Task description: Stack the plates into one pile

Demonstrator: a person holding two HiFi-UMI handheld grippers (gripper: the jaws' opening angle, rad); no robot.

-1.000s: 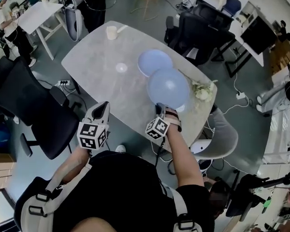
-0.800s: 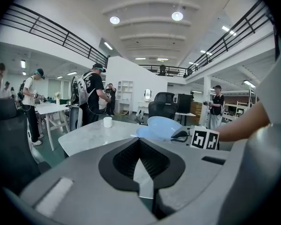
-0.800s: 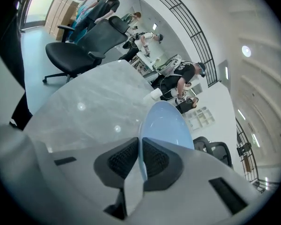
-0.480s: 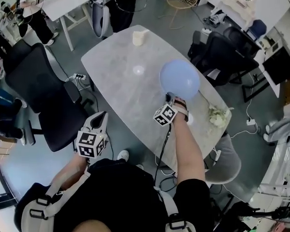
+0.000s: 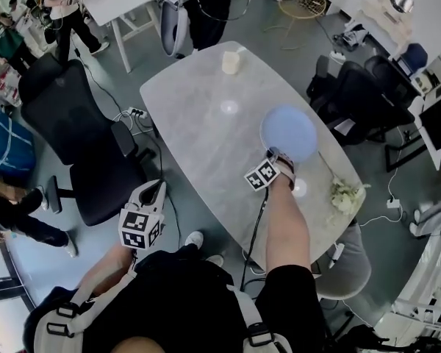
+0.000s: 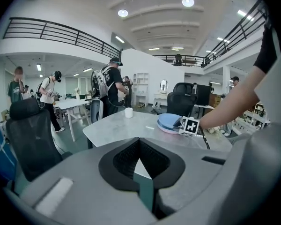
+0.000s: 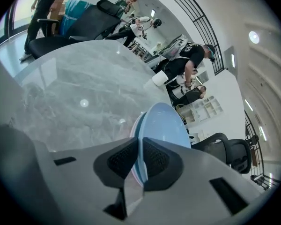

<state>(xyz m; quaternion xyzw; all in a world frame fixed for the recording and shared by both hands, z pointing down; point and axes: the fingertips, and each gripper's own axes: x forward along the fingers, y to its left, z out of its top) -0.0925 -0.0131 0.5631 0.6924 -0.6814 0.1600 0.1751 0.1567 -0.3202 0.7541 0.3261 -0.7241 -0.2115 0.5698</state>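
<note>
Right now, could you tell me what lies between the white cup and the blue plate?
Nothing: in the head view, the table between the white cup and the blue plate is bare, showing only a glare spot.

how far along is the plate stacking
Nearly done. Done: the blue plate looks set on the lower plate, making one pile on the table. In hand: the right gripper has its jaws shut on the blue plate's rim. Left: let go and draw back. The left gripper holds nothing, off the table's edge.
</note>
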